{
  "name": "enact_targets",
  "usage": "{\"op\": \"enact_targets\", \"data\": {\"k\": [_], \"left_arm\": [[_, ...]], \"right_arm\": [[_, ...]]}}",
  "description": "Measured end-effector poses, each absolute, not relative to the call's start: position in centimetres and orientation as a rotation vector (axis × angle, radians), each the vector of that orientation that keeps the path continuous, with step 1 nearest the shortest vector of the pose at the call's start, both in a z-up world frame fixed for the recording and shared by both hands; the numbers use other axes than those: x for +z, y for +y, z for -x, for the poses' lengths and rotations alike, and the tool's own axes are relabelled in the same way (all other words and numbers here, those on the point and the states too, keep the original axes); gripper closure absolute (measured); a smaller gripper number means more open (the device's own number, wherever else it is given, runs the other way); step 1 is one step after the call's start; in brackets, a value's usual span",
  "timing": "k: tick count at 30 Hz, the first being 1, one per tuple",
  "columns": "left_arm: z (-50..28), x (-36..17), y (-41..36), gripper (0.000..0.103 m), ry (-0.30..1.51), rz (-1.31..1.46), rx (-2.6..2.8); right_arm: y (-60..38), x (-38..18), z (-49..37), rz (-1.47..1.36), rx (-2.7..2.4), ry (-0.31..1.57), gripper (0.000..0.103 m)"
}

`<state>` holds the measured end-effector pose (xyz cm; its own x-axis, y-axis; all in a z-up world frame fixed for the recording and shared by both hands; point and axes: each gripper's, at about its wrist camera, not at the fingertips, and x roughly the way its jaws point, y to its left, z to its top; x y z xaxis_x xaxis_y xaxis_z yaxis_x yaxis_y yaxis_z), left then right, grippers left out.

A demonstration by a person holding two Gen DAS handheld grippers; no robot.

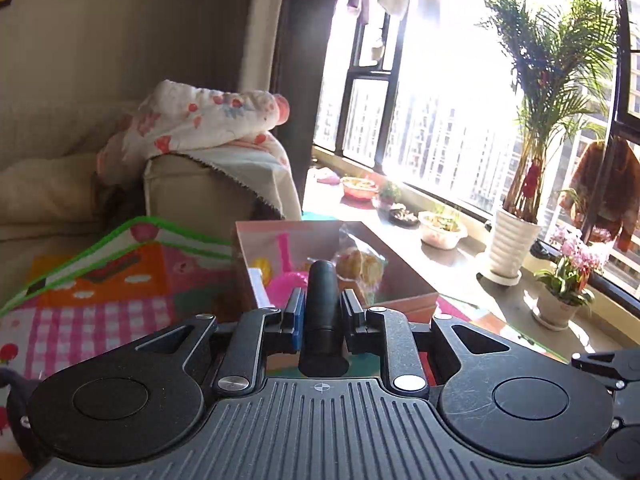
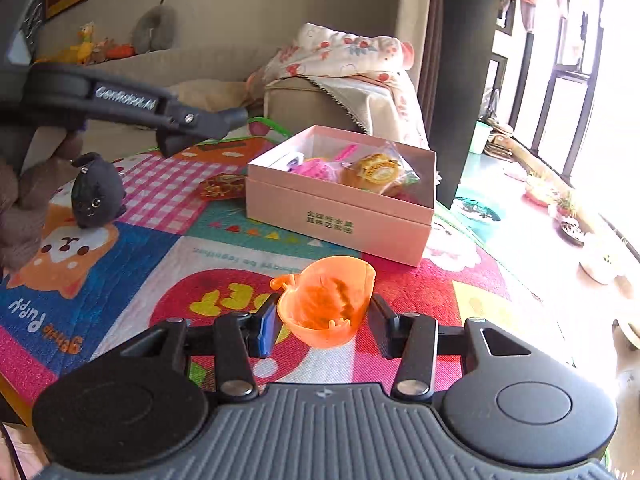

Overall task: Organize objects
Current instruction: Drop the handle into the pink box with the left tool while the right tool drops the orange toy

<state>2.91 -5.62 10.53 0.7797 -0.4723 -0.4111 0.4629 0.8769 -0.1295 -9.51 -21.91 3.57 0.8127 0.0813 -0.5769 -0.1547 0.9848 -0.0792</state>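
My left gripper (image 1: 322, 312) is shut on a black cylinder (image 1: 322, 308) and holds it in the air in front of the pink box (image 1: 400, 276). The box holds a wrapped pastry (image 1: 360, 266), pink toys (image 1: 286, 280) and a yellow toy. In the right wrist view my right gripper (image 2: 324, 320) has its fingers on both sides of an orange toy cup (image 2: 326, 302) above the play mat (image 2: 140, 256); it looks shut on the cup. The pink box (image 2: 340, 216) lies just beyond, with the pastry (image 2: 376, 172) inside. The left gripper (image 2: 196, 120) shows from the side at upper left.
A black plush keychain (image 2: 96, 190) hangs by the hand at left. A red patterned packet (image 2: 222, 186) lies on the mat left of the box. A sofa with a floral blanket (image 2: 340, 60) stands behind. Potted plants (image 1: 516, 240) line the window sill at right.
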Motion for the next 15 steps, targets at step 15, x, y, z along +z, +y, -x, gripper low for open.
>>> {"op": "enact_targets", "data": {"k": [15], "left_arm": [[-13.3,7.9,-7.3,0.080,0.494,0.147,-0.433]], "right_arm": [[-26.2,4.5,4.2,0.027,0.074,0.622,0.057]]}}
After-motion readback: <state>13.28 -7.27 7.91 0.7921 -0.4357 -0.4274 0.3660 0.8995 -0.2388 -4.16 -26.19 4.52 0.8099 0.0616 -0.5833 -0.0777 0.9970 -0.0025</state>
